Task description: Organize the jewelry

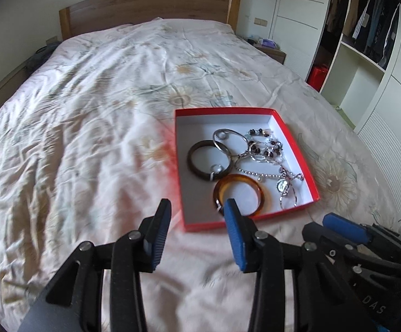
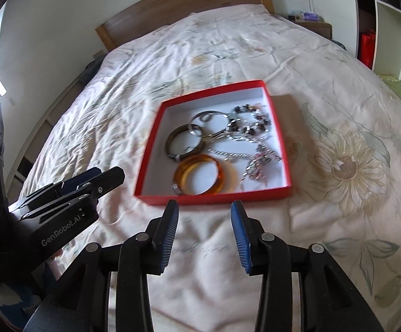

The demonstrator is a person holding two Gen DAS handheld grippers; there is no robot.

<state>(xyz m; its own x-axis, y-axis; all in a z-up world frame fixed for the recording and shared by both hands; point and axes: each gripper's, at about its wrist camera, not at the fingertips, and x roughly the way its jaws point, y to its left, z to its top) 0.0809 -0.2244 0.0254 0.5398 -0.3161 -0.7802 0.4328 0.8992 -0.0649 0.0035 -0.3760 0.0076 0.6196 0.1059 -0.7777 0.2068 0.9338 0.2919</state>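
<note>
1. Jewelry sits gathered in a shallow red box (image 1: 297, 149) with a white inside, resting on a bed's floral bedspread (image 1: 89, 110).
2. At the far left of the box lies a dark brown bangle (image 1: 193, 163), with a silver hoop (image 1: 229, 145) leaning over its right edge.
3. In front, near the box's closest wall, lies an amber bangle (image 1: 258, 191).
4. To the right, a beaded bracelet (image 1: 266, 144), thin chains and a small watch (image 1: 282, 185) are tangled together.
5. The left gripper (image 1: 197, 213) hovers above the bedspread at the box's near left corner, its blue-padded tongs spread, holding nothing.
6. The right gripper (image 2: 204, 215) hovers just in front of the box's near wall, tongs also spread and empty.
7. A wooden headboard (image 1: 150, 5) stands at the far end; an open wardrobe (image 1: 366, 27) is at the right.
</note>
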